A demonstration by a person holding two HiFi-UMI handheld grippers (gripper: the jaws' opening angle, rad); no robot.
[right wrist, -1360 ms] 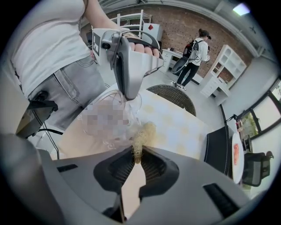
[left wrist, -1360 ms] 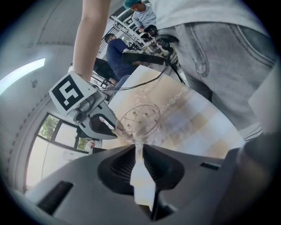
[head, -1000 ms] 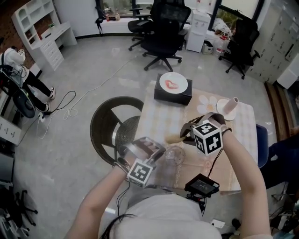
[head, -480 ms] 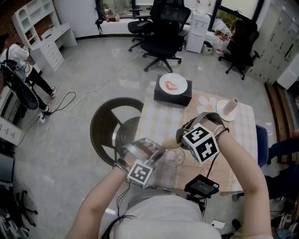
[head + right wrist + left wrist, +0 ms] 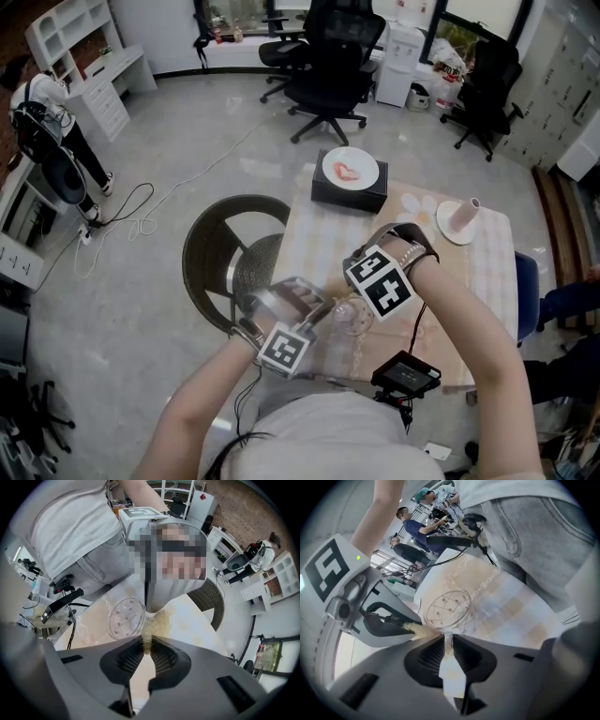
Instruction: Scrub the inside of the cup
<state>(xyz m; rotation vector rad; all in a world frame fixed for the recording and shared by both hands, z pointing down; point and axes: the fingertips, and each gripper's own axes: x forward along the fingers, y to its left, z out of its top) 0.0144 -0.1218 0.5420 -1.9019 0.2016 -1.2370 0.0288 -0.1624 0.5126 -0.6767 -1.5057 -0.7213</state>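
Glass cup (image 5: 449,607), pinched in left gripper (image 5: 448,644): we should work the fibrous scrubber (image 5: 151,627) clamped in right gripper (image 5: 146,645) firmly round its inner wall.

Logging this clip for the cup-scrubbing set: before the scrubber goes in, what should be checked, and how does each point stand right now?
1. Left gripper pinches the cup at its rim: ok, jaws closed on the glass wall.
2. Right gripper holds the scrubber: ok, jaws closed on its yellowish fibres.
3. Cup mouth faces the right gripper: ok, the right gripper view looks into it.
4. Scrubber inside the cup: not ok, it sits beside the rim.
5. Cup bottom supported on the table: cannot tell.
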